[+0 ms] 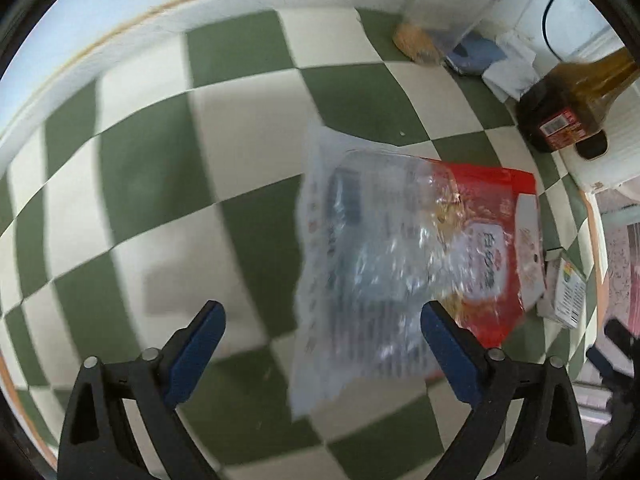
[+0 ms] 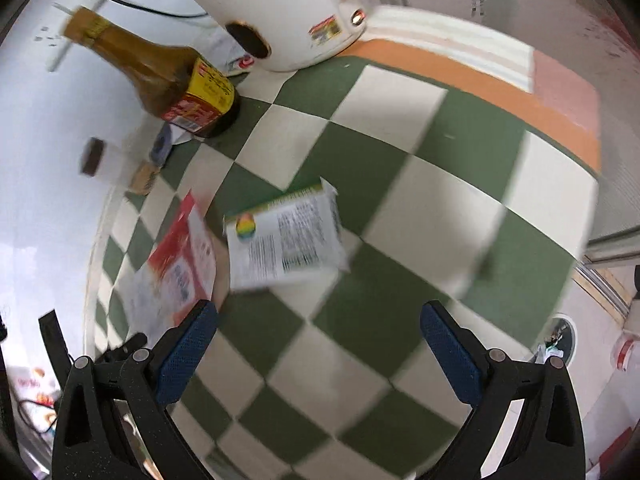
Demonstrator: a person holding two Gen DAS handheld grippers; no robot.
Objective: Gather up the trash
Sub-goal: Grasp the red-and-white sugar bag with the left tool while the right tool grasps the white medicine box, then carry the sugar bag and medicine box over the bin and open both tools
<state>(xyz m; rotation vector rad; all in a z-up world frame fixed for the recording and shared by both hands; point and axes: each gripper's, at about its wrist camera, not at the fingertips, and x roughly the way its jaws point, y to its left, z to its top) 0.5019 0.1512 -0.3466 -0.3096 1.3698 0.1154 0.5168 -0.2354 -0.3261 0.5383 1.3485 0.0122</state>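
Observation:
A crumpled clear-and-red plastic food bag (image 1: 404,256) lies on the green-and-cream checkered table (image 1: 160,152). My left gripper (image 1: 322,322) hovers open just before it, its right finger over the bag's near edge and nothing between the pads. A small white-and-green packet (image 1: 566,294) lies to the bag's right. In the right wrist view that packet (image 2: 286,238) sits in the middle of the table (image 2: 420,200), with the red bag (image 2: 176,268) to its left. My right gripper (image 2: 318,322) stands open above the cloth, short of the packet.
A brown sauce bottle (image 2: 160,72) stands near the wall, also seen as the bottle (image 1: 572,100) at the right. A white rice cooker (image 2: 280,8) stands at the back, next to a clear canister (image 1: 444,16) with a dark lid and folded papers (image 1: 512,64). The table's orange edge (image 2: 500,96) runs along the far right.

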